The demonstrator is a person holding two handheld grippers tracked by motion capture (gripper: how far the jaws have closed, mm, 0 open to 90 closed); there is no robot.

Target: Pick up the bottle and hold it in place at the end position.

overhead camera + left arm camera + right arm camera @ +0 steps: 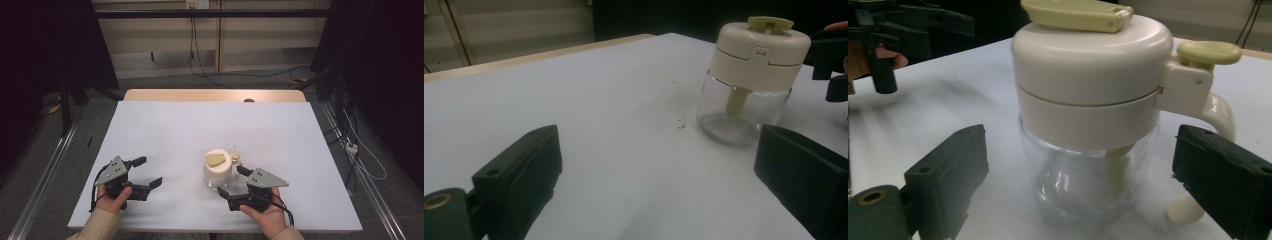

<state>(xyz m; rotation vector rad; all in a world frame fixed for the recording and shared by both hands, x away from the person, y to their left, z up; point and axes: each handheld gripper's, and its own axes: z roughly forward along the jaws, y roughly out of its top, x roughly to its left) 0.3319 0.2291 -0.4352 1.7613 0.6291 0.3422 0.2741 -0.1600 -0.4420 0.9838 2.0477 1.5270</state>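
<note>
1. One glass jar (218, 171) with a cream lid stands on the white table (200, 130)
2. Two grippers: left gripper (148, 174) wide open, empty, well apart
3. Right gripper (233, 181) wide open, jaws flanking the jar, gripping nothing

a white-topped table (165, 125) bears one glass jar (218, 172) with a cream lid.

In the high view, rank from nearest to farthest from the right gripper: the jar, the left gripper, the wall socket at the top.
1. Jar: just ahead of the right gripper.
2. Left gripper: across the table's left side.
3. Wall socket: far back, beyond the table.
</note>
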